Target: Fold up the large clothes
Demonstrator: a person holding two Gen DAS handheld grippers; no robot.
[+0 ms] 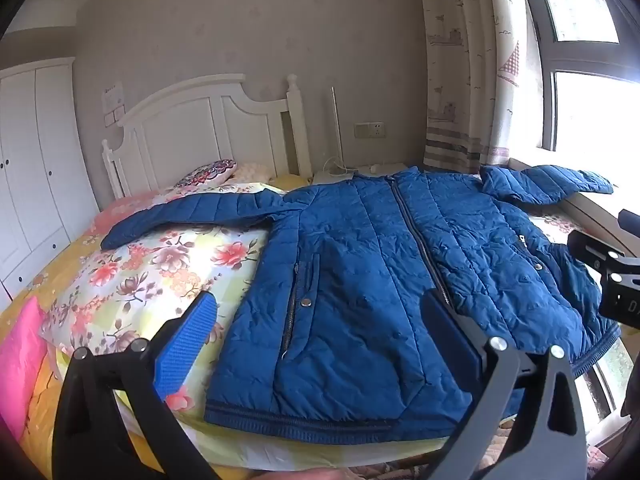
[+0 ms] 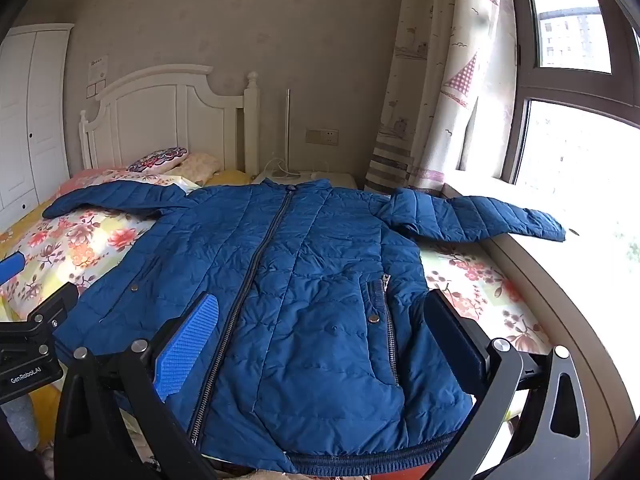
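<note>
- A blue quilted jacket (image 2: 304,280) lies face up and zipped on the bed (image 1: 132,264), its hem at the near edge and its collar toward the white headboard (image 1: 208,120).
- One sleeve (image 1: 188,212) stretches out flat toward the bed's left side; the other sleeve (image 2: 476,216) reaches past the right edge onto the window sill (image 2: 560,264).
- The left gripper (image 1: 324,336) hovers above the hem with its jaws spread wide and nothing between them.
- The right gripper (image 2: 324,336) hangs over the hem nearer the window side, jaws likewise wide and empty.
- Judgement: the garment looks spread out and no fold is made yet, so this is the start of folding.
- The next move likely calls for each gripper to pinch a sleeve or side edge and carry it in over the zip (image 2: 256,268), keeping the padded cloth flat.
</note>
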